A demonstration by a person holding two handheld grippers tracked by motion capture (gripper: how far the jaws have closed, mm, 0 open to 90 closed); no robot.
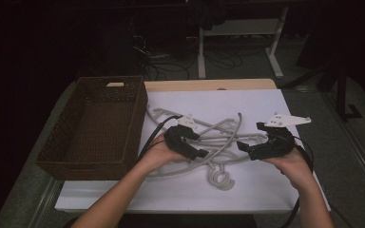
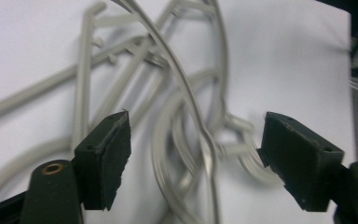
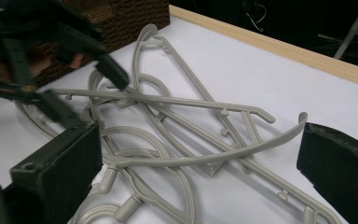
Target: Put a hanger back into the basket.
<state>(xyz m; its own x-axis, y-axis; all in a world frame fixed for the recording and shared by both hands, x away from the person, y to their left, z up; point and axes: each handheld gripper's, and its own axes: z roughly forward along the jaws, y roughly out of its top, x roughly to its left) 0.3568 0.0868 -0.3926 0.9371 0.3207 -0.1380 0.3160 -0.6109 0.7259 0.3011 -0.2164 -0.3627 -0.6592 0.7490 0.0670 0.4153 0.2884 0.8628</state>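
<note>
Left hand-held gripper jaws apart, nothing clamped, hangers just ahead, tangled on desk. Right hand-held gripper jaws wide too, same pile in front. Basket beside left one, bare inside. Judgement: sorting barely begun, every hanger left.

A tangled heap of grey plastic clothes hangers lies flat on the white sheet near the middle of the worktop. Their thin arms cross one another at many angles, some bowed in long curves, others straight with small notches. The hooks curl together at about six o'clock of the heap, pointing towards the person. One long arm reaches out towards ten o'clock, close to the basket side. In the right gripper view a curved hanger rests on top of the crossed ones.
</note>
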